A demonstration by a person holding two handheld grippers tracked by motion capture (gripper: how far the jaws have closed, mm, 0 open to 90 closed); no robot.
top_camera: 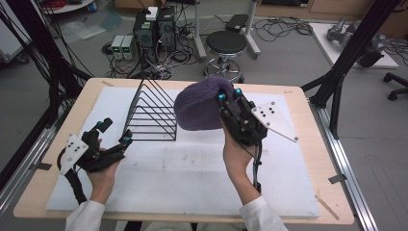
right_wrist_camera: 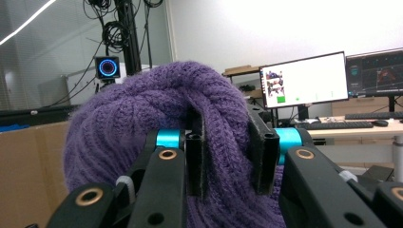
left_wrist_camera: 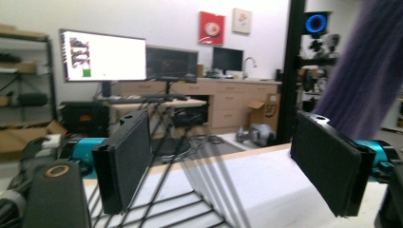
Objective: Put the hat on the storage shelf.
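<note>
A wire rack [top_camera: 151, 113] is stood on the mat [top_camera: 192, 168], toward eleven o'clock of the table [top_camera: 308, 159] centre. A knitted hat [top_camera: 199, 106] is held just beside the rack at its three o'clock, raised off the mat. The left gripper [top_camera: 114, 132] is placed at the rack's eight o'clock. The right gripper [top_camera: 230, 94] is positioned at the hat's three o'clock.

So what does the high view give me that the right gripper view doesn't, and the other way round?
High view alone: the black wire rack on the white mat, the left gripper open beside the rack, and the wooden table. Right gripper view alone: close up, the jaws pinching a fold of knit, with a lit monitor behind. Shared: the purple knit beanie held by the right gripper.
</note>
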